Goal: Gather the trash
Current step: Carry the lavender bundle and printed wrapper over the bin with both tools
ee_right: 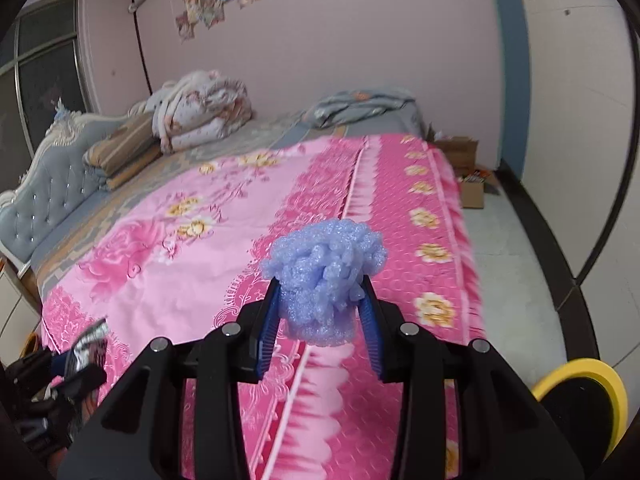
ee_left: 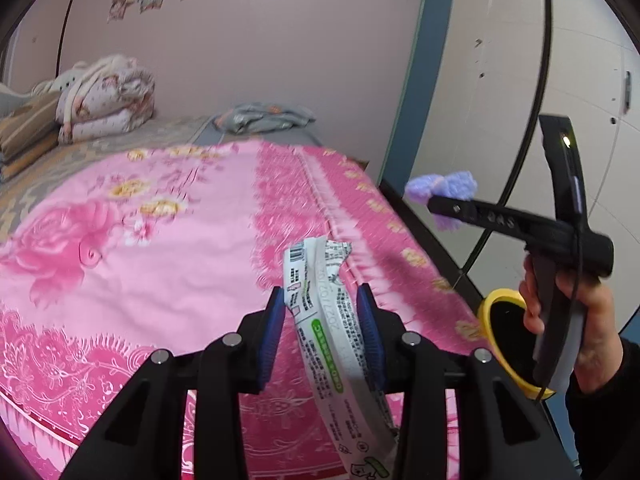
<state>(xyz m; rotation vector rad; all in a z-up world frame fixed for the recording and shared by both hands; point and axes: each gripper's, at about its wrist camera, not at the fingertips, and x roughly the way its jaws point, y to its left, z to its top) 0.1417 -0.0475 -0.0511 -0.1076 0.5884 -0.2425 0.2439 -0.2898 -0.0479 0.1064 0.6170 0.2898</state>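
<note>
Left gripper (ee_left: 322, 304) clamps a white printed wrapper (ee_left: 332, 320) above the pink bedspread (ee_left: 160, 272). Right gripper (ee_right: 320, 300) squeezes a purple foam wad (ee_right: 324, 276) over it too. Only the right view shows cardboard boxes (ee_right: 460, 152) beyond the bedspread; the yellow-rimmed bin (ee_right: 600, 376) sits beside it.

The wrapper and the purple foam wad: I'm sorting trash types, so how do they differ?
The wrapper is flat, long, white with printed text and a green stripe; the foam wad is a crumpled, rounded, plain purple lump. The wrapper sits in the left gripper, the foam wad in the right gripper. Both are pinched above the pink bedspread.
</note>
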